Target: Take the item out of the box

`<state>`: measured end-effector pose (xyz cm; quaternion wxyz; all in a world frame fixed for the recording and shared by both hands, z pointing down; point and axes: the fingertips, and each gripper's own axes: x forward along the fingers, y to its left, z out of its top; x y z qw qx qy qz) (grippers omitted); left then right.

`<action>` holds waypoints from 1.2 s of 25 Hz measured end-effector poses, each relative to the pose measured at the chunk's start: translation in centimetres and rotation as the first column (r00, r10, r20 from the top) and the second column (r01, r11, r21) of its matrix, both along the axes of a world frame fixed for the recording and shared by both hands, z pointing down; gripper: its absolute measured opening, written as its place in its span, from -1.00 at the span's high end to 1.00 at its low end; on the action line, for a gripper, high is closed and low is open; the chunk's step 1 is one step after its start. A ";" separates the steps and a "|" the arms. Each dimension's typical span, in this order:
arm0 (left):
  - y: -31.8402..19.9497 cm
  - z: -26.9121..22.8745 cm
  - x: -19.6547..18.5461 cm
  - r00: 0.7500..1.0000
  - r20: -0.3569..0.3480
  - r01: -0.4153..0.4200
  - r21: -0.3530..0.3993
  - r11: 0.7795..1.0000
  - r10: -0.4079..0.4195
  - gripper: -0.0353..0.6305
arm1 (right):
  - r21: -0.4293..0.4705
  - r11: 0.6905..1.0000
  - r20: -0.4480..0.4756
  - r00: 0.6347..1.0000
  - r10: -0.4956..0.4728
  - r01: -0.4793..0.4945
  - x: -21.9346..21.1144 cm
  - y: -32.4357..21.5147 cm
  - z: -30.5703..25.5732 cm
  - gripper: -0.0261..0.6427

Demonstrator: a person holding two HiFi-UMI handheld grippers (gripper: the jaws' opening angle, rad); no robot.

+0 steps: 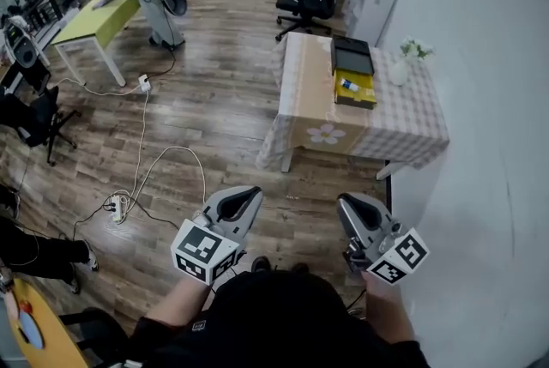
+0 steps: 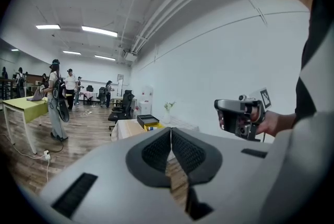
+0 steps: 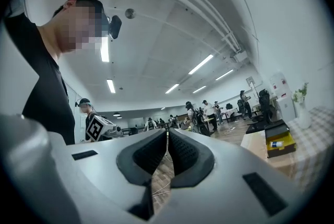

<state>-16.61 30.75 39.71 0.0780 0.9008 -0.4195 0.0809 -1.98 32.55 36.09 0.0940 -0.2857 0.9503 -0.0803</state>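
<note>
- Plainly, the step in hand was only the approach. Both grippers hung well short of the table, and nothing had been lifted yet.
- The left gripper had its fingers pressed pad to pad, with nothing between them.
- The right gripper was closed just as tight and just as empty.
- The box sat on the table far ahead of both sets of fingertips. Its black lid was thrown open on the far side.
- The item, a small white-and-blue thing, lay in the yellow tray of the box. In the right gripper view it was well ahead of the fingertips and off to their right.
- To do this well, I judged that the person should first step close. One pair of jaws should be opened before it went down into the tray.
- Those fingers would best come from above and close across the item's narrow width. The other gripper could steady the box wall so that the tray did not slide.
- A vase stood just beside the box, on the side away from the left fingertips, and a wide swing could tip it.
- From that distance the item was too small to name; it was perhaps a tube or a little bottle.
- Neither the depth of the tray nor anything else lying in it could be made out.
</note>
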 end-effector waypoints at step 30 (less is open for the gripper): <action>-19.2 1.2 9.6 0.999 0.027 -0.032 -0.037 0.999 0.033 0.85 | -0.092 0.996 0.071 0.997 -0.005 0.012 9.0 -19.1 2.4 0.81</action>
